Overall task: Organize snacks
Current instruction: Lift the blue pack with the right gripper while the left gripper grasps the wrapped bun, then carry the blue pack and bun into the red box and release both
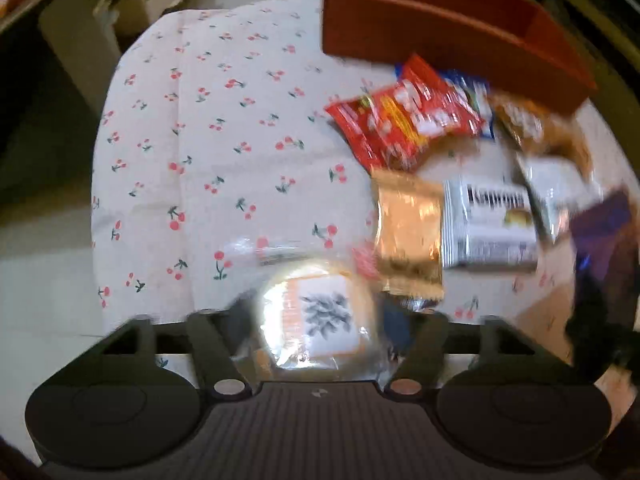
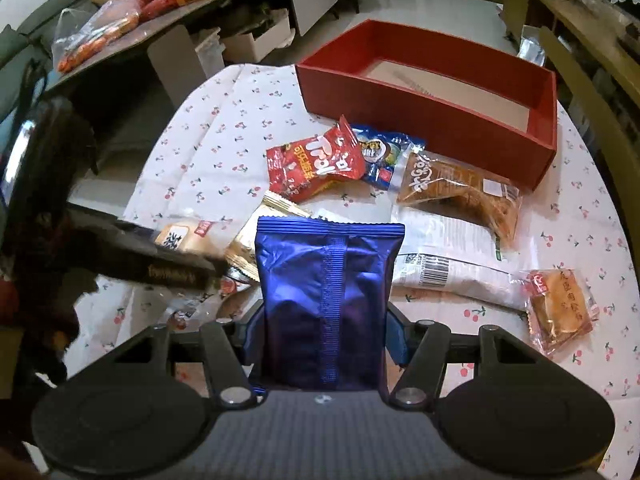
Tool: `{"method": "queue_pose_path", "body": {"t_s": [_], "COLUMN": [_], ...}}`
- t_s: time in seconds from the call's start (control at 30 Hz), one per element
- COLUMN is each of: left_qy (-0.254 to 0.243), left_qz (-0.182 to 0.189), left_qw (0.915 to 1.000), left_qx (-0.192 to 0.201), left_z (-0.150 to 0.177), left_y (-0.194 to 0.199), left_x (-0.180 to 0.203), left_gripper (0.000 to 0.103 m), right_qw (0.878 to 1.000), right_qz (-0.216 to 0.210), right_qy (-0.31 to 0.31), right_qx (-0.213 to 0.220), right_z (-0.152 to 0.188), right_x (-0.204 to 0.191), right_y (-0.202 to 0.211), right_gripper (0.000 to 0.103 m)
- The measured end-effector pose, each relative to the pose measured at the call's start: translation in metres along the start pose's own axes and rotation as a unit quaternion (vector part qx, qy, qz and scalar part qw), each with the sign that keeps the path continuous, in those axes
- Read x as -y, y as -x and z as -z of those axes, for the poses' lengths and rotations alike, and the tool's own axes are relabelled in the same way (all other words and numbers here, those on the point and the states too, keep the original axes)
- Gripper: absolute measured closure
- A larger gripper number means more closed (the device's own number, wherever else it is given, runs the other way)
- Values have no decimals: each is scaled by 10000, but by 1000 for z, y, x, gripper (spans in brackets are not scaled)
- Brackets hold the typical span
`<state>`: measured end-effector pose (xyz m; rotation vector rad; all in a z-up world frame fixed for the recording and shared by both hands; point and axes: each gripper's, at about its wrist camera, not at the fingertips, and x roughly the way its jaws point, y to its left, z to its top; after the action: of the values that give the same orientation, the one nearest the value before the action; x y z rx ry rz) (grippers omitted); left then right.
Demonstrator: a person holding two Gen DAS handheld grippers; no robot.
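Observation:
My left gripper (image 1: 320,310) is shut on a clear-wrapped round pastry (image 1: 320,324) with a white and orange label, low over the cherry-print tablecloth (image 1: 224,140). My right gripper (image 2: 326,320) is shut on a shiny blue snack packet (image 2: 328,272), which stands upright between the fingers above the table. A pile of snacks lies ahead: a red packet (image 2: 316,164), a blue and white packet (image 2: 384,156), a brown pastry bag (image 2: 460,192), a white packet (image 2: 452,256) and a gold packet (image 1: 408,232). Behind them stands an open red box (image 2: 424,120) with only a card liner inside.
A small orange cake pack (image 2: 560,304) lies at the right near the table's edge. The left tool's dark body (image 2: 132,240) fills the left of the right wrist view. A long shelf with more snacks (image 2: 132,8) and cardboard boxes (image 2: 256,40) stand beyond the table.

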<state>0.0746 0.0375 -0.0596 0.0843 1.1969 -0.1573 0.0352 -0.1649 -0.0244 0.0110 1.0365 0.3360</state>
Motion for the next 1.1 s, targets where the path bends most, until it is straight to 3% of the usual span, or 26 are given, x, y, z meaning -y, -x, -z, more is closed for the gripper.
{"method": "queue_pose_path", "body": {"t_s": [0.13, 0.4, 0.53, 0.93, 1.1], "left_qy": [-15, 269, 320, 190, 2], "left_qz": [-207, 82, 263, 781, 675], "left_qw": [9998, 9992, 9972, 9892, 9879], "left_qx": [40, 290, 617, 1224, 1397], "left_z": [5, 4, -11, -114, -157], "left_y": [5, 29, 46, 39, 17], "left_x": [2, -2, 0, 44, 61], "left_gripper": [38, 39, 39, 39, 39], "right_qw": [10000, 9993, 9985, 9910, 9869], "right_qz": [75, 132, 137, 554, 810], "right_qy": [25, -179, -310, -865, -1078], "right_qx": [-2, 288, 437, 859, 887], "right_z": [-4, -16, -28, -106, -143], "right_x": [-1, 4, 10, 66, 100], "right_y": [-5, 6, 11, -2, -24], "right_gripper": [38, 38, 38, 38, 38]}}
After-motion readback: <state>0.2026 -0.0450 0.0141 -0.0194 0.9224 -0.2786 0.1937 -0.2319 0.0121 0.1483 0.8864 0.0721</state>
